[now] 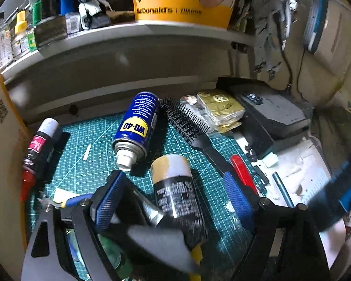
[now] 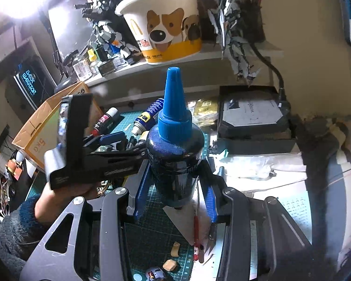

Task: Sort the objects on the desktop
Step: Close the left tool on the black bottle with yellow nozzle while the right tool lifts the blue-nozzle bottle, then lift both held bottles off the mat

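Observation:
My left gripper [image 1: 173,194] is open, its blue pads on either side of a black spray can with a yellowish-white cap [image 1: 175,192] that lies on the green cutting mat [image 1: 93,164]; the pads stand apart from it. A blue WD-40 can [image 1: 135,126] lies just beyond, and a black can with a pink label [image 1: 38,149] lies at the left. My right gripper [image 2: 174,187] is shut on a dark bottle with a blue pointed cap [image 2: 174,140], held upright above the mat. The left gripper also shows in the right wrist view [image 2: 110,154].
A black hairbrush [image 1: 191,126], gold packets [image 1: 220,107], a black box [image 1: 269,114] and a red-handled tool [image 1: 243,171] lie to the right. A cardboard box [image 2: 42,126] stands at the left. A shelf [image 1: 128,32] with a McDonald's bucket [image 1: 182,0] and model figures hangs behind.

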{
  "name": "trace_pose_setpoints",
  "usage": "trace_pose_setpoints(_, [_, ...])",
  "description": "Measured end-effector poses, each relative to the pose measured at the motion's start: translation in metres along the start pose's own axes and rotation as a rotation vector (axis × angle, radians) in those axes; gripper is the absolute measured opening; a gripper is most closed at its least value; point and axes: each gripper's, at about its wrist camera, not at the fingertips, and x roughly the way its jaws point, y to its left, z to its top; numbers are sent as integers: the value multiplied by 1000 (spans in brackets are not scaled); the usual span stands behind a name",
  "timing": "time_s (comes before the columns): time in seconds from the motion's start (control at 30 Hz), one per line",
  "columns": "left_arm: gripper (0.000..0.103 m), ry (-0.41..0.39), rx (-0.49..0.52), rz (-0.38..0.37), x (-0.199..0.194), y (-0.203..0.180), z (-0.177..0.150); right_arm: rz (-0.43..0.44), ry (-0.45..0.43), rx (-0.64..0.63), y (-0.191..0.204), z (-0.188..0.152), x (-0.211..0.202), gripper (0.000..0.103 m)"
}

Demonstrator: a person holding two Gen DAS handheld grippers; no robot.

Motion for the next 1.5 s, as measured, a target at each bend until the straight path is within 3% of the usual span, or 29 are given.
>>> trace_pose_setpoints(0.2, [49,51,36,-7,13,-5,-4,2,7,8,-6,-2,0,39])
trace_pose_setpoints(0.37, [43,75,95,-63,7,-19,-14,-3,10,18,-10,-2,0,39])
trace_pose_setpoints(0.57, [42,111,178,-140,-2,-40,-26,0,8,24,-14,-3,-2,39])
trace_pose_setpoints(0.67, [43,181,244,-108,11,-57,-32,-6,16,30,-17,-5,-1,39])
trace_pose_setpoints(1.03, [40,93,211,-102,-6,-55,-35,-15,15,35,-19,-7,-5,39])
trace_pose_setpoints(1.5, [40,-130,205,-78,-88,-36,-13,-41,6,21,-8,-6,1,39])
